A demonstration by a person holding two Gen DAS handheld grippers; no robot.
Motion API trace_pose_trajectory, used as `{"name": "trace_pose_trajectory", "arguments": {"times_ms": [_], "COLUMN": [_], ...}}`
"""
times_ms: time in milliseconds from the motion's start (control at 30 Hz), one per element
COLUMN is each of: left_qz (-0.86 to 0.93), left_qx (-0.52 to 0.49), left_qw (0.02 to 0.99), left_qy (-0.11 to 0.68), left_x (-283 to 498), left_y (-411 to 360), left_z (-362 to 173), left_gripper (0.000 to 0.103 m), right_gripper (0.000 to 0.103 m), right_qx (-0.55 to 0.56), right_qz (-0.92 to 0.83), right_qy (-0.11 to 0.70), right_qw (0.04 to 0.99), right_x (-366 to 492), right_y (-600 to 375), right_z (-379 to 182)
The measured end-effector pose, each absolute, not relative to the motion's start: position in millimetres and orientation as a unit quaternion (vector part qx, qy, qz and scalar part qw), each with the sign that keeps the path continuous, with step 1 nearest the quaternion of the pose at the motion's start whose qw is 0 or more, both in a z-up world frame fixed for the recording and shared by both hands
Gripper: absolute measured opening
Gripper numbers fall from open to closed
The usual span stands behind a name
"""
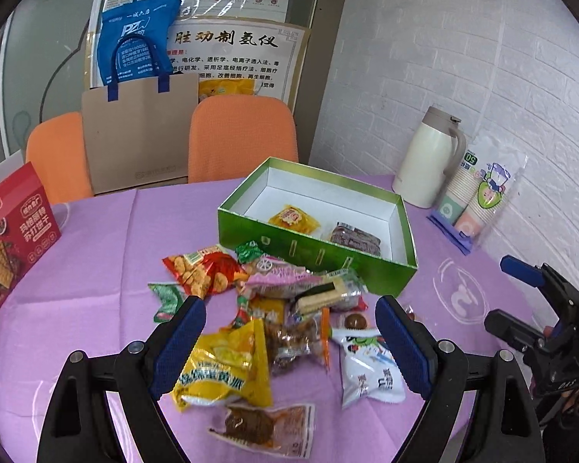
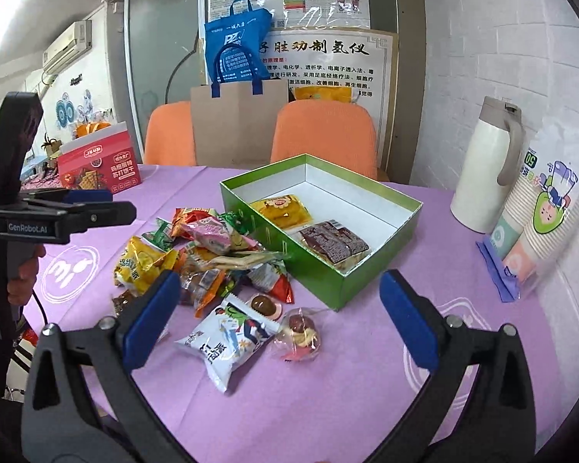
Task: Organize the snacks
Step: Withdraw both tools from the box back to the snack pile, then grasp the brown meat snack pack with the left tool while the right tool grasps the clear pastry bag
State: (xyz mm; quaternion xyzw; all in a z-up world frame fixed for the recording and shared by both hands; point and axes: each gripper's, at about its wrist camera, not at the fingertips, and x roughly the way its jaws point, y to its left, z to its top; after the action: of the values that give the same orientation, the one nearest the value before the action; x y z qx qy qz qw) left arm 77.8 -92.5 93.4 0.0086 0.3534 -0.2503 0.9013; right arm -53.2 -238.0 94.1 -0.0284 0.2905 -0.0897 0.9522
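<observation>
A pile of several snack packets (image 1: 266, 308) lies on the purple tablecloth in front of an open green box (image 1: 328, 262). The box holds a yellow packet (image 1: 293, 219) and a dark brown packet (image 1: 357, 237). My left gripper (image 1: 289, 347) is open and empty above the pile, over a yellow packet (image 1: 224, 370). My right gripper (image 2: 280, 320) is open and empty above a white packet (image 2: 231, 339) and a clear-wrapped sweet (image 2: 299, 333). The box (image 2: 351, 281) and the pile (image 2: 208, 247) also show in the right wrist view.
A red biscuit box (image 1: 11, 239) stands at the left. A white thermos (image 1: 428, 162) and a sleeve of paper cups (image 1: 478, 193) stand at the right by the brick wall. Two orange chairs (image 1: 243, 139) and a paper bag (image 1: 139, 135) are behind the table.
</observation>
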Motion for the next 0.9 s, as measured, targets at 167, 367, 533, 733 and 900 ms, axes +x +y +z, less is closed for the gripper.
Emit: {"name": "trace_pose_trajectory", "arguments": {"times_ms": [167, 367, 533, 733, 900], "left_qz": [-0.23, -0.212, -0.202, -0.192, -0.182], "left_qx": [0.013, -0.032, -0.095, -0.125, -0.121], "left_qw": [0.897, 0.874, 0.85, 0.844, 0.842], "left_qy": [0.378, 0.435, 0.477, 0.485, 0.493], "left_x": [51, 36, 32, 34, 50], "left_y": [-72, -43, -29, -30, -41], "left_z": [67, 23, -8, -20, -25], "left_gripper": [0.092, 0.092, 0.091, 0.082, 0.075], "right_gripper": [0.102, 0.102, 0.102, 0.1, 0.077], "right_qx": [-0.041, -0.037, -0.039, -0.007, 0.027], "right_qz": [-0.077, -0.088, -0.114, -0.121, -0.121], "right_qy": [0.284, 0.34, 0.371, 0.387, 0.405], "right_qw": [0.955, 0.935, 0.921, 0.914, 0.906], "right_x": [-70, -71, -54, -26, -9], "right_y": [-228, -236, -249, -271, -288], "right_z": [79, 50, 27, 16, 3]}}
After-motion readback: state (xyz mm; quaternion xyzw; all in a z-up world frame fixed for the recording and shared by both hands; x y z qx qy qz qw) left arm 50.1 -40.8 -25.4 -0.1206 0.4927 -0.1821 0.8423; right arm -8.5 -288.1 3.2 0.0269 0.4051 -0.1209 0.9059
